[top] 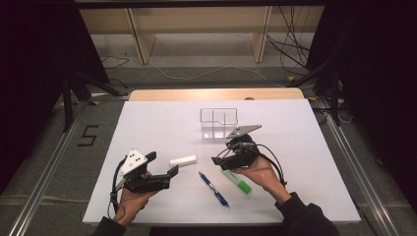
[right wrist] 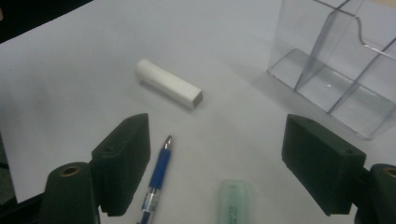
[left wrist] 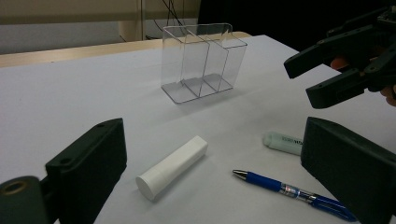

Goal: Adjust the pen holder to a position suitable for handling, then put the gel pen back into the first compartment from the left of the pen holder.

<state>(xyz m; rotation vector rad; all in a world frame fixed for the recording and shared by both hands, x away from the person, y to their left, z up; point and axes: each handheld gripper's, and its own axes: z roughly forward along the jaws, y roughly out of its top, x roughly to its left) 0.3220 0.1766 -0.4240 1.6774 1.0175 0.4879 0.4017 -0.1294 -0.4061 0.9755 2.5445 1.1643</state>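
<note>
1. Right gripper [top: 220, 161], jaws spread and empty, hovers over the pale green capped marker [right wrist: 236, 200] lying on the white table [top: 147, 123].
2. Left gripper [top: 162, 164], jaws apart, holds nothing.
3. The high view shows the marker's bright green end [top: 243, 187], cropped off in the gripper views.

The tabletop [top: 147, 123] is white, its far edge pale wood. The tube [top: 183, 160] is plain white. The pen [top: 213, 189] is blue with a silver tip. The marker [top: 237, 181] is pale mint with a bright green cap. The organizer [top: 219, 123] is clear. Both claws are black: left claw [top: 162, 164], right claw [top: 220, 158].
</note>
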